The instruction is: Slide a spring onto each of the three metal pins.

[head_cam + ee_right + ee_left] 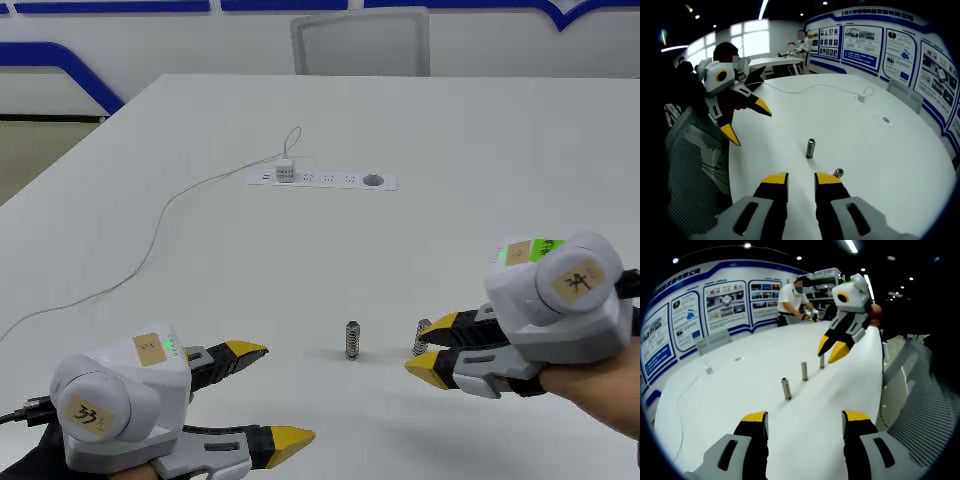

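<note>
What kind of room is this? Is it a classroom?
More likely an office meeting or display room: a big white table with a power strip on it, a grey chair at its far side, and blue-framed poster boards along the wall.

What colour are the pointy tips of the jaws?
Yellow, with black behind them. The left gripper view shows it best, on the left gripper.

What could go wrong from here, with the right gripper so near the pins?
The right gripper has its jaws close beside a pin; a small sideways move could knock it over. The three pins stand in a close row, so one toppling may hit its neighbour.
</note>
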The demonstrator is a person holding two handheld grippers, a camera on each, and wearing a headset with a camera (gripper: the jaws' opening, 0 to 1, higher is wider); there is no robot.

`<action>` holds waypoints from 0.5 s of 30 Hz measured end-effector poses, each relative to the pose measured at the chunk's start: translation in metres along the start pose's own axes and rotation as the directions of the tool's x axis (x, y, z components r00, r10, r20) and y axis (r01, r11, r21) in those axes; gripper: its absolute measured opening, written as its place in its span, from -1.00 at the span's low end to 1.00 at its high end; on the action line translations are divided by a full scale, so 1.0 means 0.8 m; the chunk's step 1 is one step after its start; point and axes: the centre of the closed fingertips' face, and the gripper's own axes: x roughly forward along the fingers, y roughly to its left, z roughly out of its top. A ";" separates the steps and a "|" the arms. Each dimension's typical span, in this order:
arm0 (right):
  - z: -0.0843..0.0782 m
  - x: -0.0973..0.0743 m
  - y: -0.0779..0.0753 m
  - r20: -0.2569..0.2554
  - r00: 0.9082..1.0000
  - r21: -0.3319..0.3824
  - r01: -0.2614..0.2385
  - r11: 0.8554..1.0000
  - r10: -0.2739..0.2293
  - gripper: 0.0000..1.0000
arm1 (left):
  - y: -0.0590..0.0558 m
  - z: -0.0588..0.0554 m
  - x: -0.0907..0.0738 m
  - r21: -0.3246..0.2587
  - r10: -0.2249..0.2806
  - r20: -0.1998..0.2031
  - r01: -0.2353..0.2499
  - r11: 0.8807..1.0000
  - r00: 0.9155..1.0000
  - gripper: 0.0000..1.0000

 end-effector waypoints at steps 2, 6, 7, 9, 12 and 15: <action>-0.005 -0.008 0.000 0.011 1.000 0.008 0.004 1.000 -0.004 -0.57 | 0.000 0.000 0.000 0.000 0.000 0.000 0.000 1.000 1.000 0.23; -0.011 -0.024 -0.002 0.049 0.999 0.024 0.020 1.000 -0.021 -0.56 | 0.000 -0.001 0.001 0.001 -0.003 -0.003 0.003 1.000 1.000 0.23; -0.013 -0.028 -0.004 0.060 0.998 0.032 0.028 0.999 -0.030 -0.55 | 0.000 -0.001 0.001 0.000 -0.003 -0.003 0.003 1.000 1.000 0.23; -0.016 -0.035 -0.007 0.074 0.996 0.047 0.042 0.998 -0.045 -0.54 | 0.000 -0.001 0.001 -0.001 -0.002 -0.002 0.002 1.000 1.000 0.23; -0.021 -0.046 -0.014 0.092 0.993 0.066 0.065 0.996 -0.071 -0.51 | 0.000 0.000 0.001 0.000 -0.002 -0.002 0.002 1.000 1.000 0.23; -0.028 -0.055 -0.020 0.103 0.991 0.082 0.081 0.993 -0.089 -0.49 | 0.000 0.000 0.001 -0.001 -0.003 -0.001 0.003 1.000 1.000 0.23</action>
